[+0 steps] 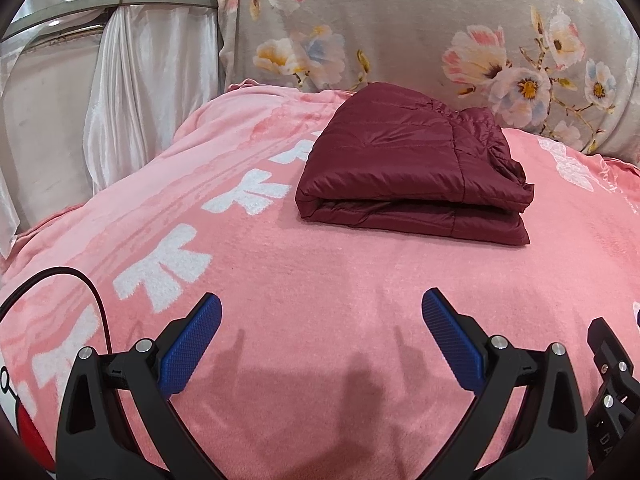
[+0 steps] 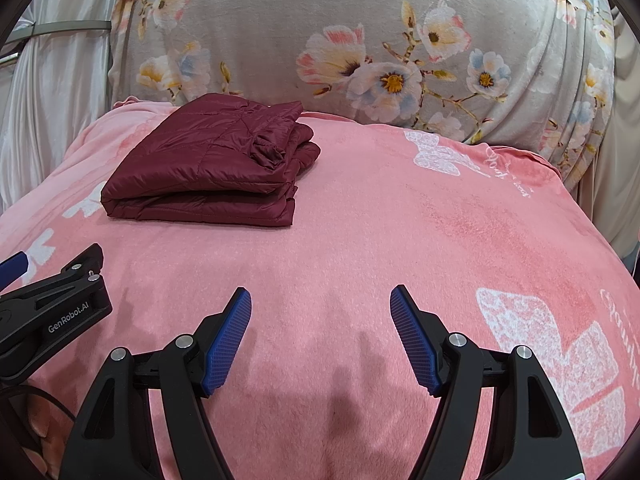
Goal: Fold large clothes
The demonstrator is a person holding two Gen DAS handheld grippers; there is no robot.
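Observation:
A dark red quilted jacket (image 1: 408, 168) lies folded in a thick rectangular stack on the pink blanket (image 1: 320, 280). It also shows in the right wrist view (image 2: 208, 168), at the far left. My left gripper (image 1: 320, 304) is open and empty, held low over the blanket, well short of the jacket. My right gripper (image 2: 320, 300) is open and empty, to the right of the left one and nearer than the jacket. The left gripper's body (image 2: 52, 312) shows at the left edge of the right wrist view.
A grey floral blanket (image 2: 360, 40) covers the backrest behind the pink blanket. White curtains (image 1: 132, 80) hang at the far left. A black cable (image 1: 92, 292) runs along the left side. The pink blanket has white bow prints (image 2: 560, 352).

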